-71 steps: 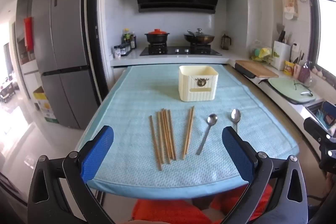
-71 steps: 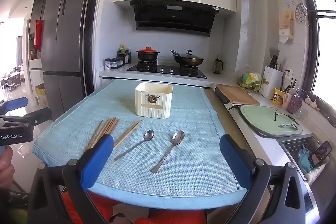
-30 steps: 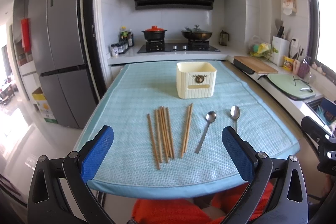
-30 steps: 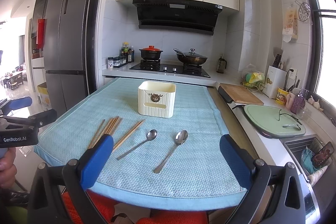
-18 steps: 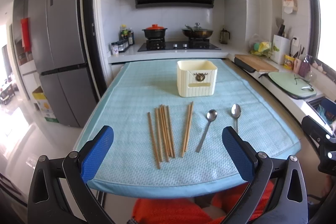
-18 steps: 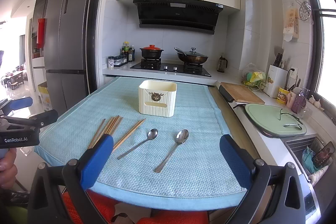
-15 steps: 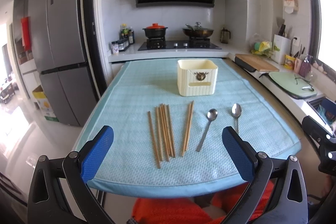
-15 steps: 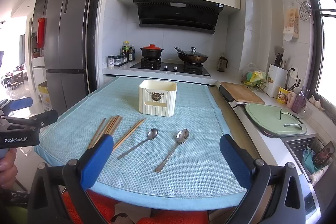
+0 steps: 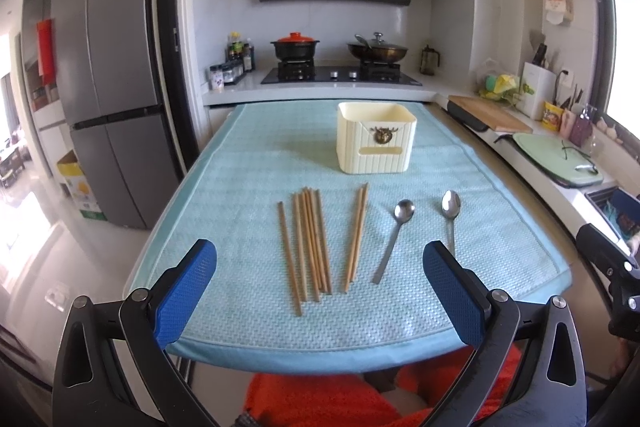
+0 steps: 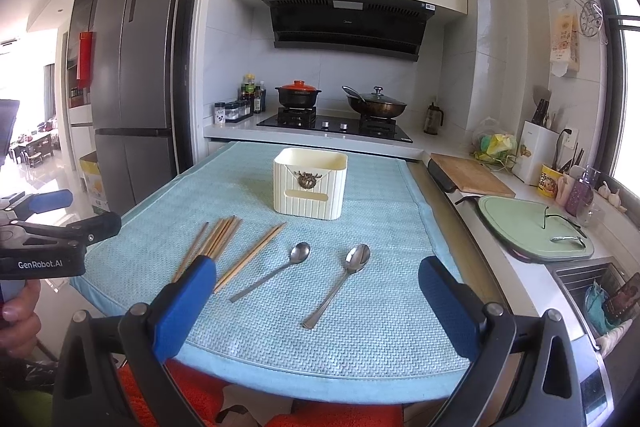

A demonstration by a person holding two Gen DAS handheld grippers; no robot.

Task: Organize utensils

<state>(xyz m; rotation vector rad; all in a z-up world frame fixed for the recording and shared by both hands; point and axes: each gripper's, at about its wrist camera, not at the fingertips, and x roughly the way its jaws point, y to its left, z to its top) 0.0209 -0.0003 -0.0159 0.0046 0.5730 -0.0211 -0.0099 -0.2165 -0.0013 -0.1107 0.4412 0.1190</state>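
Right now I am holding my left hand-held gripper [image 9: 319, 291] and right hand-held gripper [image 10: 316, 301] wide open and empty, hovering at the tabletop's [image 9: 256, 163] near edge. Chopsticks [image 9: 308, 239] are lying at 12 o'clock from the left one, two spoons [image 10: 348, 273] at 12 o'clock from the right. The cream holder [image 9: 376, 137] is standing beyond them, well apart.

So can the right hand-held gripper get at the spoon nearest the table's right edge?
Probably yes. The right hand-held gripper is open, and the spoon lies alone on the blue mat, apart from the other spoon, nothing covering it.
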